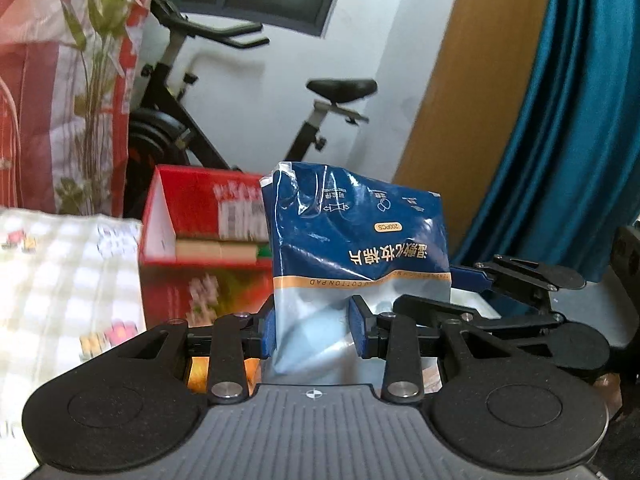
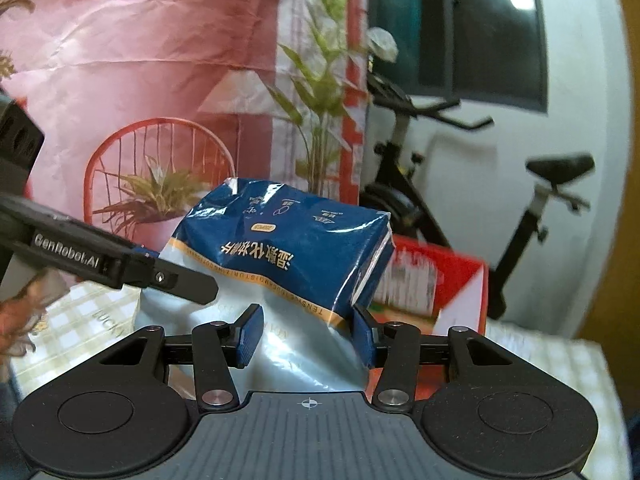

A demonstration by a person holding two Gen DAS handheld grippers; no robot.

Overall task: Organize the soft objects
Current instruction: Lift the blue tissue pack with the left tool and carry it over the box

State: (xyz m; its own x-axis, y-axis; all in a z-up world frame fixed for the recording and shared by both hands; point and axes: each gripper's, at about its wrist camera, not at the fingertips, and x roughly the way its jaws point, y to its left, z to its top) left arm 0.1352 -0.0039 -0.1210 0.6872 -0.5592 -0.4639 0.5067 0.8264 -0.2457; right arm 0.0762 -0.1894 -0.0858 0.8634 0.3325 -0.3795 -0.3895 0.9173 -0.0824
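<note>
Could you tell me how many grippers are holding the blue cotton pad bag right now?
2. The left gripper clamps the cotton pad bag at its pale lower end; the right gripper grips that same end from beside it.

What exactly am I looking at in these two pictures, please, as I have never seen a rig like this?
There is no robot arm here: a person holds a two-finger gripper in each hand, and each carries a wide-angle camera looking along its fingers. One picture is from the left gripper, the other from the right gripper. Both are closed on the same soft blue and silver cotton pad packet, pinching its silvery lower part with blue pads; it hangs upside down, judging by the inverted print. Behind it are a red cardboard box, a checked cloth, an exercise bike and a teal curtain.
</note>
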